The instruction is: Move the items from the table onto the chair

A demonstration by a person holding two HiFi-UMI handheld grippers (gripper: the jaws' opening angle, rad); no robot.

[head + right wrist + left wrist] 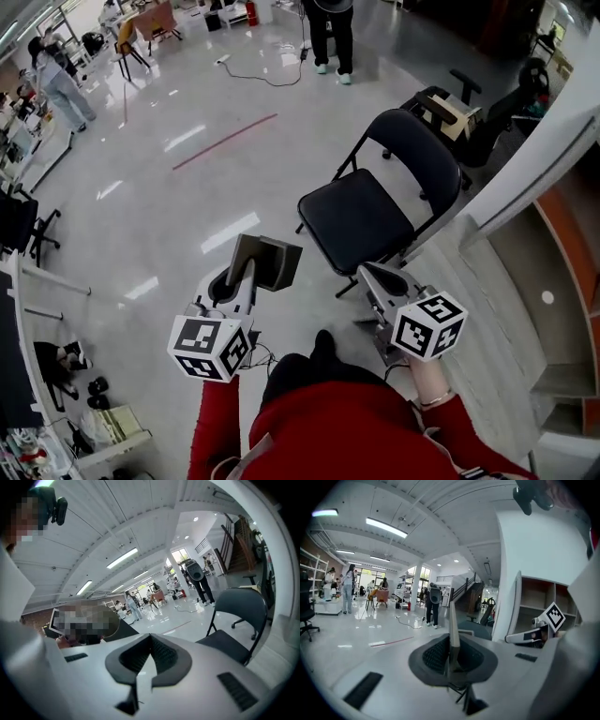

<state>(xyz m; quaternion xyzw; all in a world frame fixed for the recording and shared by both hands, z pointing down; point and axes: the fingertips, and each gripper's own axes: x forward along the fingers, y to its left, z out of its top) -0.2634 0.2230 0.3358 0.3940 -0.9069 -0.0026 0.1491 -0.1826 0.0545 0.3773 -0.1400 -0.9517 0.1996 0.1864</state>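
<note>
Left gripper found clamped on the edge of a thin grey board, right gripper closed and empty; recommend bringing the board flat over the nearby chair seat before release.

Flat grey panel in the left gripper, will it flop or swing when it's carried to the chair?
Probably stiff: the flat grey panel stands straight out of the left gripper without sagging. Likely light, being thin edge-on. Held by one edge, it might pivot.
</note>
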